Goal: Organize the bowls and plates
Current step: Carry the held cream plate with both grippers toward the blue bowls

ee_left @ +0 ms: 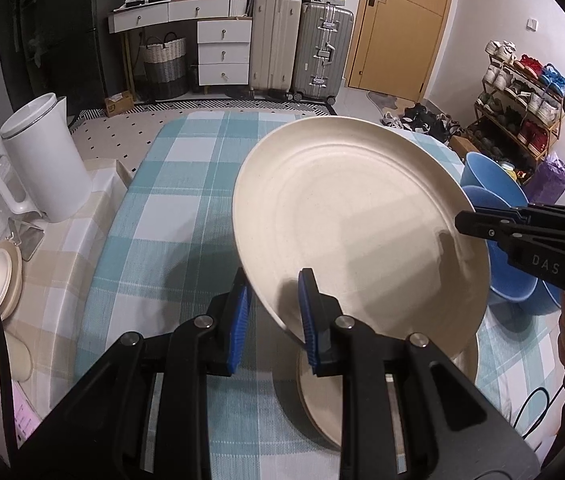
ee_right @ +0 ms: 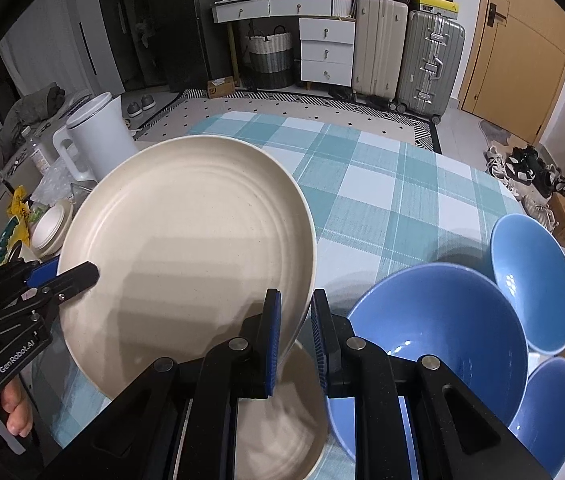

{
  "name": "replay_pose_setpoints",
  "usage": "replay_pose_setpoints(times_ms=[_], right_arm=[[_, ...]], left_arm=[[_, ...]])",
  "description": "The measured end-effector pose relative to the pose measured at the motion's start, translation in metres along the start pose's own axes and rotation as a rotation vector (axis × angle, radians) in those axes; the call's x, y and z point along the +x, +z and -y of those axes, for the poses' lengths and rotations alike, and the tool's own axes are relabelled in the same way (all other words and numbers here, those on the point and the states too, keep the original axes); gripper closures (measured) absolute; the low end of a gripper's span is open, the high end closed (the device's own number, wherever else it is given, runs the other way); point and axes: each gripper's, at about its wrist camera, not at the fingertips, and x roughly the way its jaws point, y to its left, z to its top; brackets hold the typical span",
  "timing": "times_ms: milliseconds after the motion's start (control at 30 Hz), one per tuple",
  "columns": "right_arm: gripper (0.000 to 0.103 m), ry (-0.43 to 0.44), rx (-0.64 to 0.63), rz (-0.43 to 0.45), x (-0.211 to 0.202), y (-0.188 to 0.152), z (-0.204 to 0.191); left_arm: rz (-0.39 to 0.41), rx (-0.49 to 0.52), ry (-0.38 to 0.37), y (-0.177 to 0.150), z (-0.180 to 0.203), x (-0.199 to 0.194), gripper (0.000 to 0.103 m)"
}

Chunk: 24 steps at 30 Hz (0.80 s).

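gripped at opposite rim edges, a cream plate [ee_left: 358, 232] is held tilted above the checked worktop [ee_left: 186, 200]. the left gripper [ee_left: 272, 312] is closed on the near rim, the right gripper [ee_right: 296, 336] clamped on the other edge. another cream plate [ee_left: 318, 400] lies below, seemingly flat on the cloth. three blue bowls [ee_right: 442, 344] crowd the right edge; the far half of the cloth is left open.

A home: suitcases [ee_left: 302, 44], shoe rack [ee_left: 522, 108], dresser [ee_right: 322, 48].
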Motion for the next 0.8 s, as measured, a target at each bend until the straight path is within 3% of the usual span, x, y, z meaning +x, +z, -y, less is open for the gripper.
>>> replay_pose_setpoints(times_ms=[800], right_arm=[[0.086,-0.020,0.045,0.058,-0.039,-0.056,-0.004]], left_arm=[[0.015,0.050,-0.036,-0.043,0.020,-0.021,0.083]])
